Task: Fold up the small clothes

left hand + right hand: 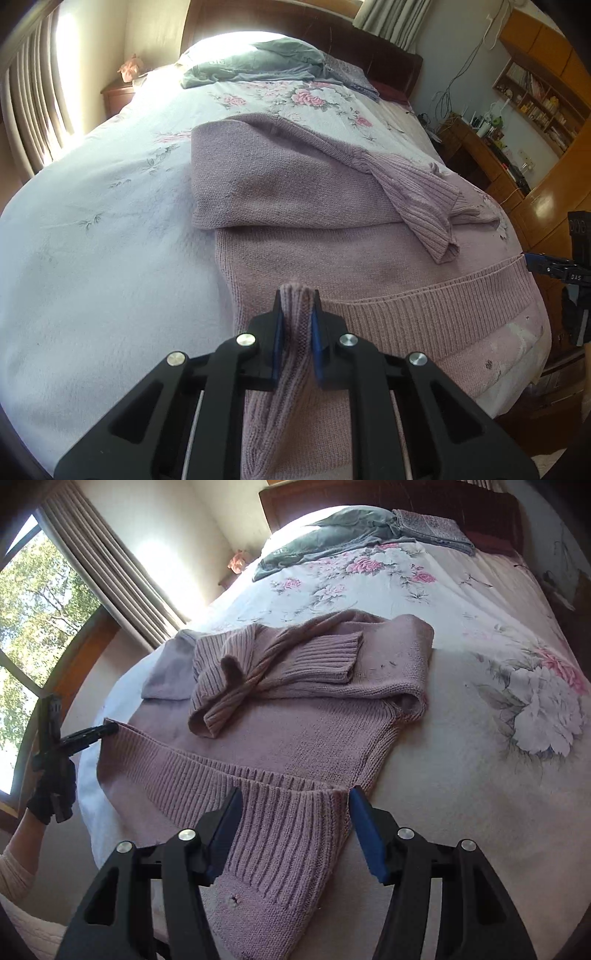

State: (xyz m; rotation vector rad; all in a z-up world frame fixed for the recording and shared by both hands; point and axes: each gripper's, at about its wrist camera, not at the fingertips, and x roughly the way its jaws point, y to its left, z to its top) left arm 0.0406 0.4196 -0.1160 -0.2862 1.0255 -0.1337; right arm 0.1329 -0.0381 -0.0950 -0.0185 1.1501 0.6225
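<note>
A pink knitted sweater (332, 251) lies spread on the bed, its sleeves folded over the body. My left gripper (297, 295) is shut on the ribbed hem at the sweater's near left corner, the knit bunched between the blue pads. In the right wrist view the same sweater (295, 720) lies ahead; my right gripper (293, 797) is open, its blue fingers straddling the ribbed hem corner below them. The left gripper (110, 728) shows at the far left, held by a gloved hand (51, 794). The right gripper (532, 260) shows at the right edge of the left wrist view.
The bed carries a white floral bedspread (110, 221). Grey folded clothes (258, 62) lie near the dark headboard (369, 48). A window with curtains (110, 572) is on the left, a wooden desk and shelves (517, 122) on the right.
</note>
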